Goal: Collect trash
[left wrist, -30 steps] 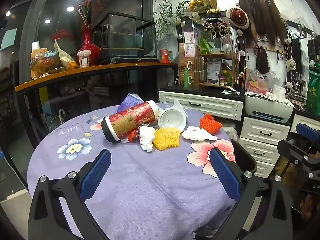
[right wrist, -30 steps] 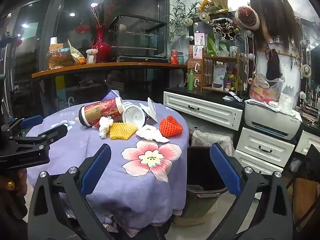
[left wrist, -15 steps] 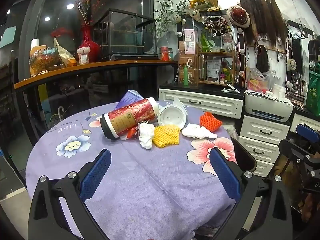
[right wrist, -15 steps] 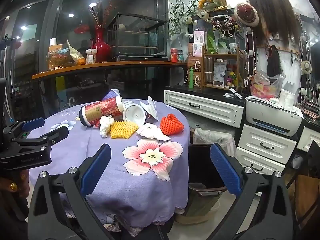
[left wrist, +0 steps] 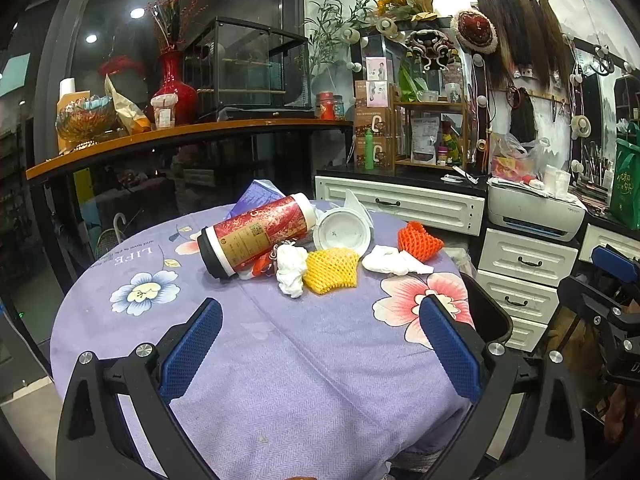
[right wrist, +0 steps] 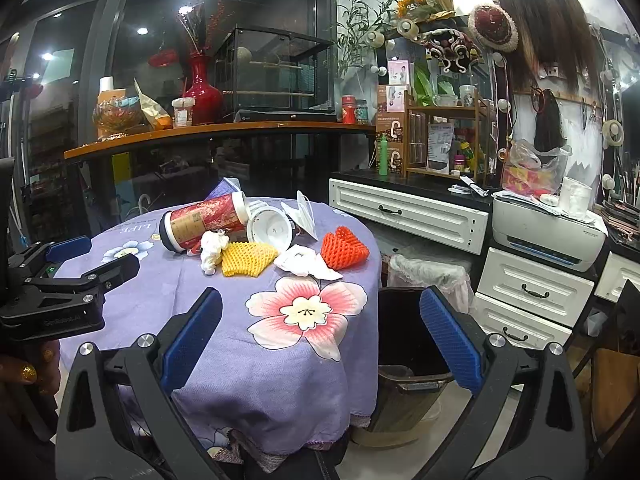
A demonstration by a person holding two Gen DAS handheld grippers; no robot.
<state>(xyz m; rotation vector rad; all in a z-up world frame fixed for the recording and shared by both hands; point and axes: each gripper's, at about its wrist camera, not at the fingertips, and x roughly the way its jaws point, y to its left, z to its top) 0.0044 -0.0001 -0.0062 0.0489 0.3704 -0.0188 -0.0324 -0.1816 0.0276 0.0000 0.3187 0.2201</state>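
Observation:
On the round table with a purple floral cloth (left wrist: 280,380) lies a pile of trash: a red canister (left wrist: 256,236) on its side, a white round lid (left wrist: 342,234), a crumpled tissue (left wrist: 290,268), a yellow foam net (left wrist: 332,270), a white wrapper (left wrist: 394,262) and an orange foam net (left wrist: 418,236). The same pile shows in the right wrist view, with the yellow net (right wrist: 246,258) and orange net (right wrist: 342,248). A dark trash bin (right wrist: 412,344) stands on the floor right of the table. My left gripper (left wrist: 320,344) and my right gripper (right wrist: 320,344) are both open and hold nothing.
White drawer cabinets (right wrist: 532,288) and a printer (right wrist: 548,236) line the right wall. A lined bin (right wrist: 428,274) sits behind the dark one. A wooden shelf (left wrist: 180,136) with a red vase runs behind the table. A hand (right wrist: 28,372) holds the left gripper at the left edge.
The left wrist view has drawn slightly nearer the pile. The right wrist view has shifted a little, showing more of the bin. Both grippers stay open.

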